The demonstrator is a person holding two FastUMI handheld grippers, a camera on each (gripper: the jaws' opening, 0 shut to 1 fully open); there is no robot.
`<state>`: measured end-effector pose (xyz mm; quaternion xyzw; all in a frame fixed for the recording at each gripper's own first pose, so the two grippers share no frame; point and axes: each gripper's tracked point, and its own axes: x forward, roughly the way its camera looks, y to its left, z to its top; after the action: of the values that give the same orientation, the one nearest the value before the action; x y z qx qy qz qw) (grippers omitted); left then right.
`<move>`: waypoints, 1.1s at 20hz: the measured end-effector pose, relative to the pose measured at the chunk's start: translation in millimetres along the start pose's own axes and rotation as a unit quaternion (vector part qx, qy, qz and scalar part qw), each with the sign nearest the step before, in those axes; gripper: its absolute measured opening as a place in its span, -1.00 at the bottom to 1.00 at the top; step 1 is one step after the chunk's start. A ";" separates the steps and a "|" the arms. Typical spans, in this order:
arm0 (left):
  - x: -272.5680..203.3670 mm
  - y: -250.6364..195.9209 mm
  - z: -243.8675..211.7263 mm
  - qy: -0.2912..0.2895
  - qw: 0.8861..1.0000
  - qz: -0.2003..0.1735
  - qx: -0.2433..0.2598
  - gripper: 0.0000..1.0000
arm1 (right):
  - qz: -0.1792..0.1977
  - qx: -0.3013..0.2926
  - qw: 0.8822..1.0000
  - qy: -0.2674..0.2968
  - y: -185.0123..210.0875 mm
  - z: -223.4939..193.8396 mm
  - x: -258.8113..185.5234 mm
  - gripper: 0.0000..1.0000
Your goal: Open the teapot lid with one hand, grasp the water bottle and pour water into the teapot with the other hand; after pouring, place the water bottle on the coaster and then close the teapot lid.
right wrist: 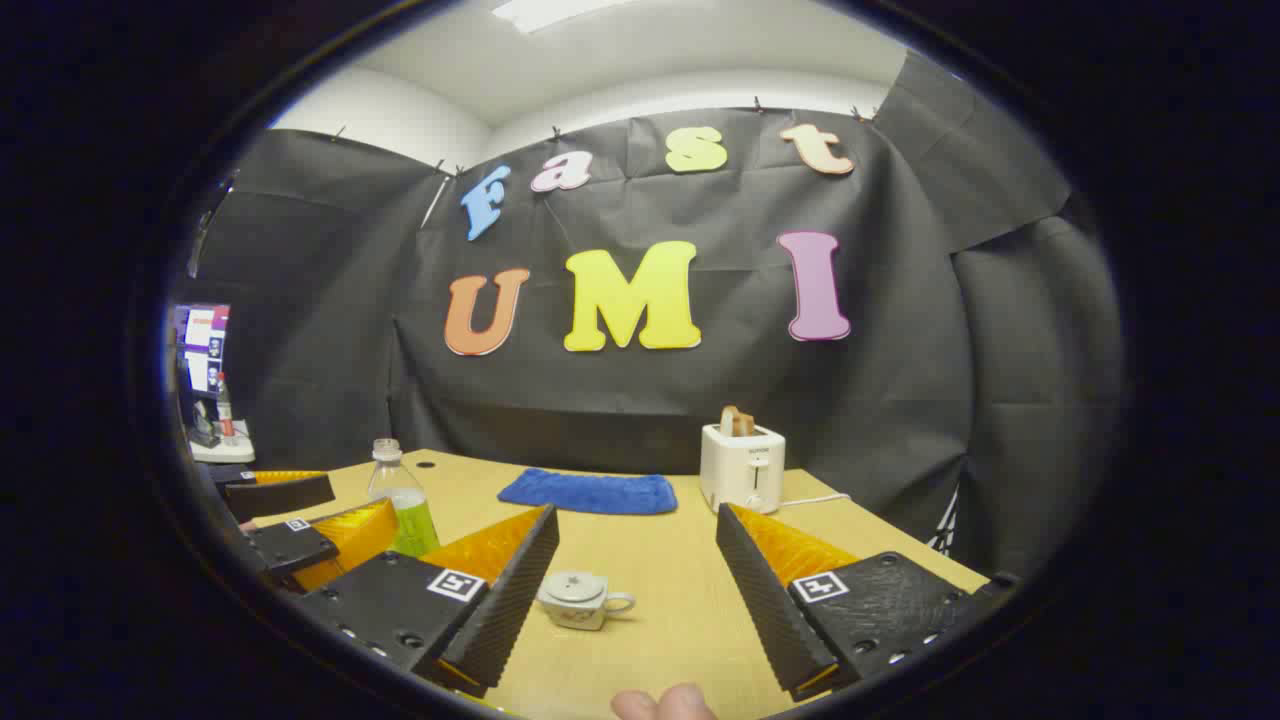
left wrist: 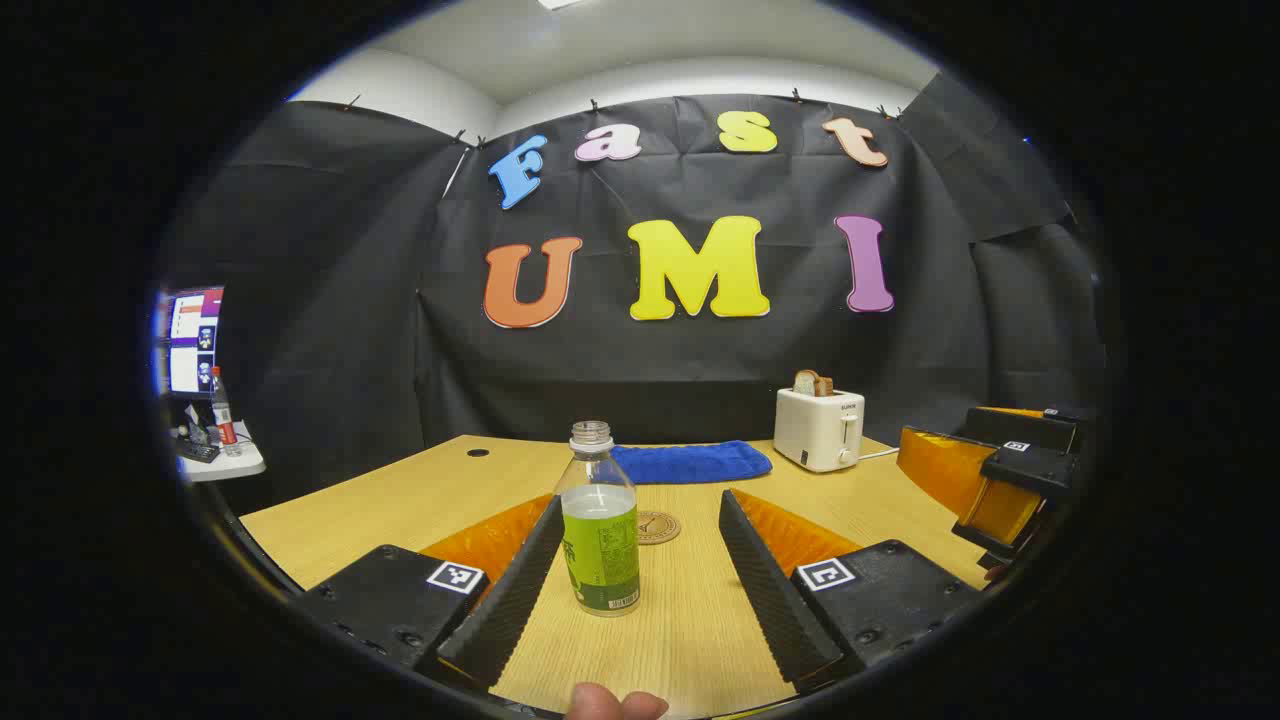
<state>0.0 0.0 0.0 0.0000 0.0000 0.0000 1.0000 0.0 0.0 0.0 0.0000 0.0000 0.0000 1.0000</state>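
Observation:
A clear uncapped water bottle (left wrist: 599,525) with green liquid stands upright on the wooden table (left wrist: 420,490). It sits between the fingers of my open left gripper (left wrist: 640,570), close to the left one; nothing presses on it. Just behind it lies a round coaster (left wrist: 655,527). In the right gripper view, a small pale teapot (right wrist: 578,598) with its lid on sits between the fingers of my open right gripper (right wrist: 635,580), near the left finger. The bottle (right wrist: 400,510) and the left gripper (right wrist: 300,530) show at the left there. The right gripper (left wrist: 1010,480) appears at the right of the left gripper view.
A blue cloth (left wrist: 690,462) lies at the table's back, and a white toaster (left wrist: 818,428) holding bread stands to its right. A side table with a monitor (left wrist: 190,340) and a small bottle sits beyond the left edge.

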 end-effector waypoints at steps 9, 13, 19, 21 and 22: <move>0.9 3.0 -0.8 0.002 1.000 -0.002 0.000 0.95 | -0.005 -0.001 1.000 0.008 -0.7 -6.9 3.6 0.91; 0.8 1.5 -1.8 0.004 1.000 -0.004 0.000 0.95 | -0.003 -0.002 1.000 0.011 1.2 -9.6 4.9 0.91; 1.3 4.5 -0.3 0.003 1.000 -0.005 0.001 0.95 | 0.000 -0.002 1.000 0.020 4.5 -17.8 9.0 0.91; 1.3 4.6 -0.6 0.004 1.000 -0.005 0.002 0.95 | 0.004 -0.001 1.000 0.023 8.1 -20.8 12.6 0.91; 0.5 5.0 0.5 0.003 1.000 -0.005 0.002 0.95 | 0.005 -0.002 1.000 0.027 10.0 -22.8 16.1 0.91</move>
<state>0.5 5.0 0.5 0.0025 0.0030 -0.0046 1.0000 16.1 10.0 -22.8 -0.0023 0.0267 0.0055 0.9996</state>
